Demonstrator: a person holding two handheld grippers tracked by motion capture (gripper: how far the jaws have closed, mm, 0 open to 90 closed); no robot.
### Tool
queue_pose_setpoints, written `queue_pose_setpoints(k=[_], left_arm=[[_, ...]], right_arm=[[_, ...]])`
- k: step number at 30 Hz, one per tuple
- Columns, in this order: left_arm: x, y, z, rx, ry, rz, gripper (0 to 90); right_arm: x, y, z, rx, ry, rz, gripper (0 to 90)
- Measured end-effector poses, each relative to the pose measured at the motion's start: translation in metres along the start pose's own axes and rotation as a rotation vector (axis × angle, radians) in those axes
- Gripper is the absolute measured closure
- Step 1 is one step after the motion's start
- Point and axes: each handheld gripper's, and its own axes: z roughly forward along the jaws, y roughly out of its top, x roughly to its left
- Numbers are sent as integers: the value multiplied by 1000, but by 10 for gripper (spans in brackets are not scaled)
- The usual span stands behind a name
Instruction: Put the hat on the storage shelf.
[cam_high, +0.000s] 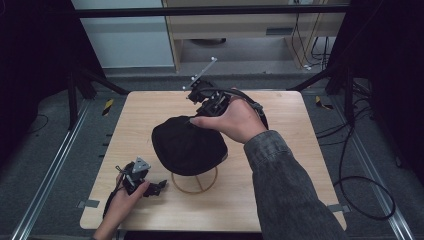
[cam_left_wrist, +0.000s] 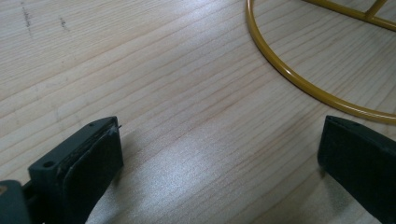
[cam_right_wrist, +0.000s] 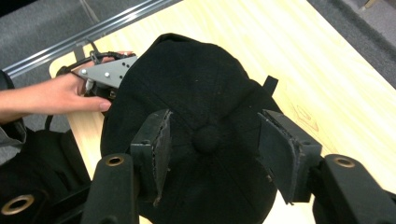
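Observation:
A black cap (cam_high: 189, 145) sits on top of a yellow wire stand (cam_high: 195, 184) in the middle of the wooden table (cam_high: 300, 150). My right gripper (cam_high: 200, 117) hangs just over the far side of the cap. In the right gripper view the jaws stand apart over the crown of the cap (cam_right_wrist: 201, 93), with its top button between them and neither pad pressing on the cloth; the gripper (cam_right_wrist: 215, 130) is open. My left gripper (cam_high: 157, 186) rests low on the table at the front left, open with nothing between its jaws (cam_left_wrist: 219, 140). The stand's yellow ring (cam_left_wrist: 299, 81) curves just ahead of it.
Black frame bars and metal rails run along both sides of the table. Cables lie on the floor at the right. Bare wood lies to the left, the right and behind the cap.

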Motion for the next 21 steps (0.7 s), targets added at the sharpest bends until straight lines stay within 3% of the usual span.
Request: queue_pose_setpoints(k=[10,16,17,21], left_arm=[[0,-1,-1,1,3,-3,0],[0,-1,-1,-1,4,-5,0],[0,-1,-1,0,4,-4,0],[0,-1,-1,0,3,-4,0]], right_arm=[[7,0,-6,-30,-22,-10,315],[5,-1,-2,-50,-46,13,201],[5,-2,-1,-62,-63,27,149],[5,-6,-3,-78,-88,29,102]])
